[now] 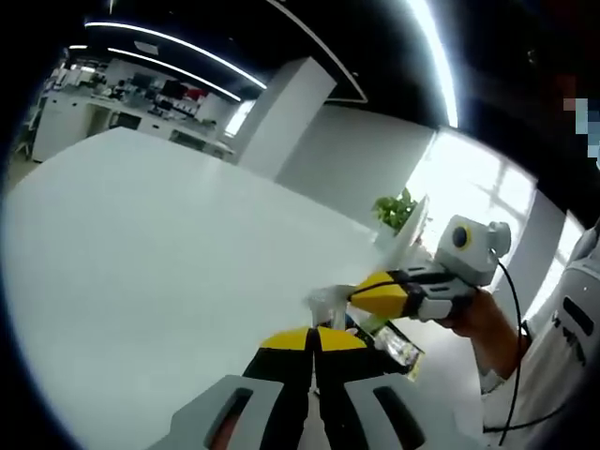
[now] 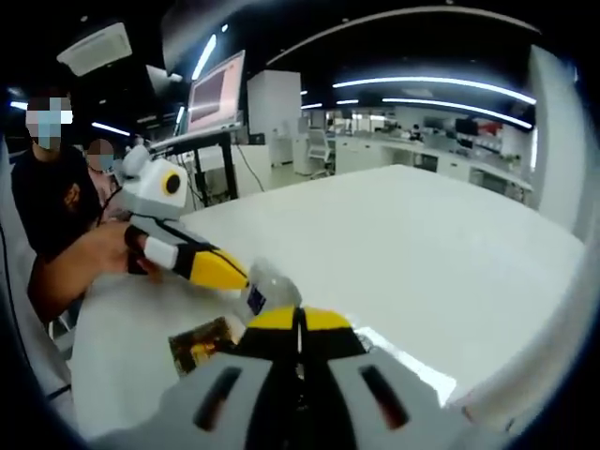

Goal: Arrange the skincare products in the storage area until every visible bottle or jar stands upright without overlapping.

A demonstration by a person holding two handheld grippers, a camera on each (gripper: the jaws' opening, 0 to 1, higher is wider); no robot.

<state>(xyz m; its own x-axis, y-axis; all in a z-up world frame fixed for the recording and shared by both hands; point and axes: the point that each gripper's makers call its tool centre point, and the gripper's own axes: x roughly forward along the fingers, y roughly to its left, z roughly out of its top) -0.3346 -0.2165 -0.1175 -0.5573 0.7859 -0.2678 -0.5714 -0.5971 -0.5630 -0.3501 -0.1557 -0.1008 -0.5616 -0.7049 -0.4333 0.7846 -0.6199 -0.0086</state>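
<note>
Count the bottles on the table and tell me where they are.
1. A clear bottle sits on the white table just beyond the right gripper, the left gripper's tip beside it. Others may hide behind the jaws.

Right tongs (image 2: 300,323) at bottom centre, jaws closed together; left tongs (image 2: 239,275) entering from left, tip at clear bottle (image 2: 270,291); white counter (image 2: 422,234) behind.

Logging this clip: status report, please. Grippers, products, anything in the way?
Left gripper shut, nothing visibly held. Right gripper shut, beside a clear bottle. Flat packet lying on the white table. No visible obstruction.
</note>
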